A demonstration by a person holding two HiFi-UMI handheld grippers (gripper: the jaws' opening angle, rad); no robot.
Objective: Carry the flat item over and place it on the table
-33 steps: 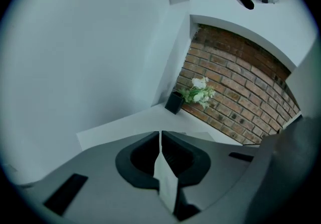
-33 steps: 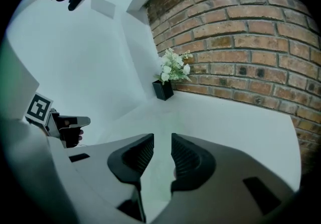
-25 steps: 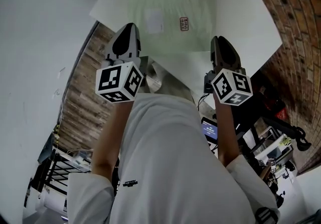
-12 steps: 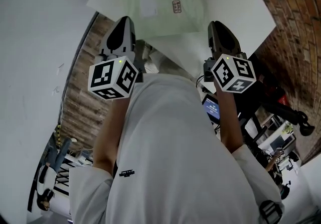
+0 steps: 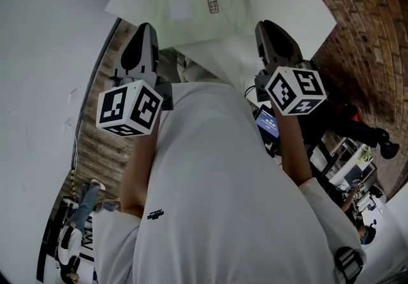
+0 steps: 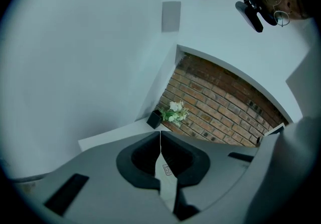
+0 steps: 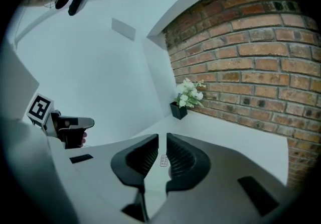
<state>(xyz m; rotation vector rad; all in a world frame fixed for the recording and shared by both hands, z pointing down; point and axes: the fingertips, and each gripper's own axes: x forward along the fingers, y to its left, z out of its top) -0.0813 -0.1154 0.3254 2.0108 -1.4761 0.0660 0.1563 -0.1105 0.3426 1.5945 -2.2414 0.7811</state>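
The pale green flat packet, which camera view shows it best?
The head view: the flat packet shows its broad top face there, with its white label and small sticker. The two gripper views each catch only a thin edge-on sliver of it, pinched in the left gripper and the right gripper.

White short-sleeved T-shirt (image 5: 217,181), small black logo (image 5: 155,214) on my front. Left hand-held gripper (image 5: 145,29) and right hand-held gripper (image 5: 266,27): dark grey moulded shells, ribbed black inner pads. Each carries a white cube printed with black square markers.
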